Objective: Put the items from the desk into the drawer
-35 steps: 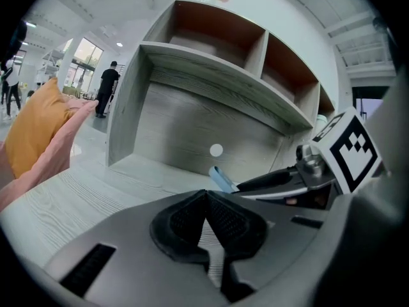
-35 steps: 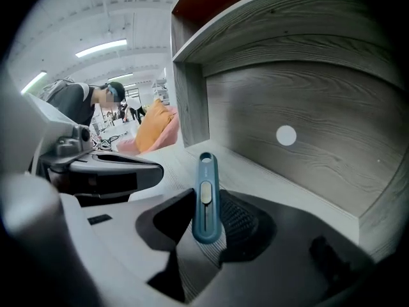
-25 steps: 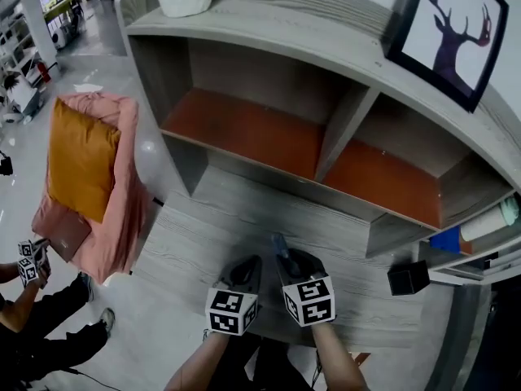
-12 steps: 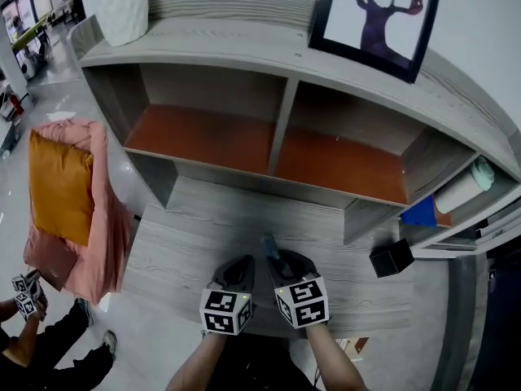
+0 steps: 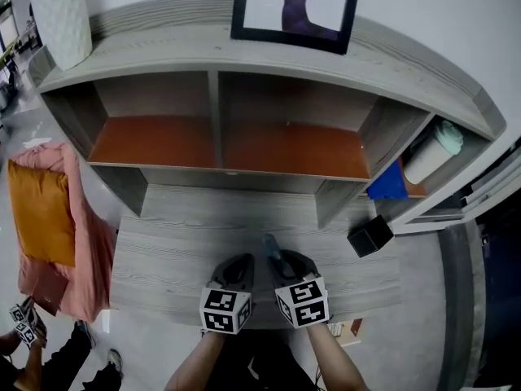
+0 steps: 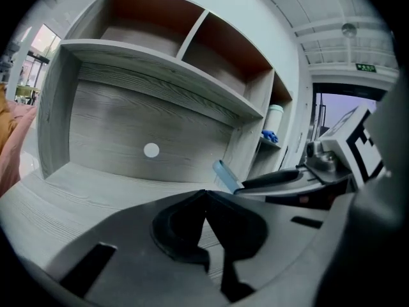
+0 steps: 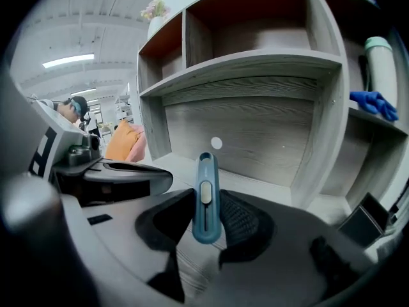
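My right gripper is clamped on the blue utility knife. The pads press its two sides, its slider button faces my camera, and its far end pokes out past the fingertips toward the back of the desk. In the head view the knife shows as a short blue stub ahead of the right gripper, held above the near middle of the desk and not lying on it.

My left gripper has its jaws together, tips meeting, with nothing between them. It hangs just beside the right one, on its left, also over the desk's near edge. From the left gripper view I can see the knife's tip sticking out of the right gripper.

Beyond my grippers stands a grey shelf unit with two open compartments floored in reddish brown. A framed deer picture leans on top, and a white vase stands at the far left. In the narrow right-hand compartment are a pale tumbler with a green lid and a blue glove. A small black box sits on the desk's right part, near that compartment. Left of the desk is a pink chair with an orange cushion.
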Demonstrator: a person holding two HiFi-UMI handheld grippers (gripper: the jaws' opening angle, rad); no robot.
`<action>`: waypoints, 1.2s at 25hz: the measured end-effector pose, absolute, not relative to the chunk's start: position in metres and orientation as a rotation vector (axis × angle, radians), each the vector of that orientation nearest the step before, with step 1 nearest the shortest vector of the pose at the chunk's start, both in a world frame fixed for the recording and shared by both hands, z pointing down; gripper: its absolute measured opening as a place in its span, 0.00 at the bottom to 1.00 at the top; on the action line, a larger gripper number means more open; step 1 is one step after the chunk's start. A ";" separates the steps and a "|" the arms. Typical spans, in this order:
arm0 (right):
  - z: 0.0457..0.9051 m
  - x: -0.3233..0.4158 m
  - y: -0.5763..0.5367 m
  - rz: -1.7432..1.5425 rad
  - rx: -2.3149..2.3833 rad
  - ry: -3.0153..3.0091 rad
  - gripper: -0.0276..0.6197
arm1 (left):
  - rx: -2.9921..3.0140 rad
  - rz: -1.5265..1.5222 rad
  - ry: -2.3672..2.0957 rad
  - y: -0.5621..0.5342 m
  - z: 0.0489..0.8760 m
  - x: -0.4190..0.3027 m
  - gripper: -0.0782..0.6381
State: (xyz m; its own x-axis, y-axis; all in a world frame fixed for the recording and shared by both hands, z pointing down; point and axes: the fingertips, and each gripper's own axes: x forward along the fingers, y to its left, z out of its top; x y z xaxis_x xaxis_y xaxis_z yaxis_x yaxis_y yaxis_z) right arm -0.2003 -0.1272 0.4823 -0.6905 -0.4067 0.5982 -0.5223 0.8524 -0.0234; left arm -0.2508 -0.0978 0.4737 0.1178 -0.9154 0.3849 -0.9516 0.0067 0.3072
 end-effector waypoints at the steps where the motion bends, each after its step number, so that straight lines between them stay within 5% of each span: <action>1: 0.482 -0.193 -0.128 0.258 0.694 -2.421 0.25 | 1.929 0.103 -1.788 -0.099 0.474 -0.244 0.12; 30: 0.460 -0.009 -0.145 0.361 1.165 -2.274 0.25 | 2.246 0.202 -1.404 -0.136 0.461 -0.062 0.12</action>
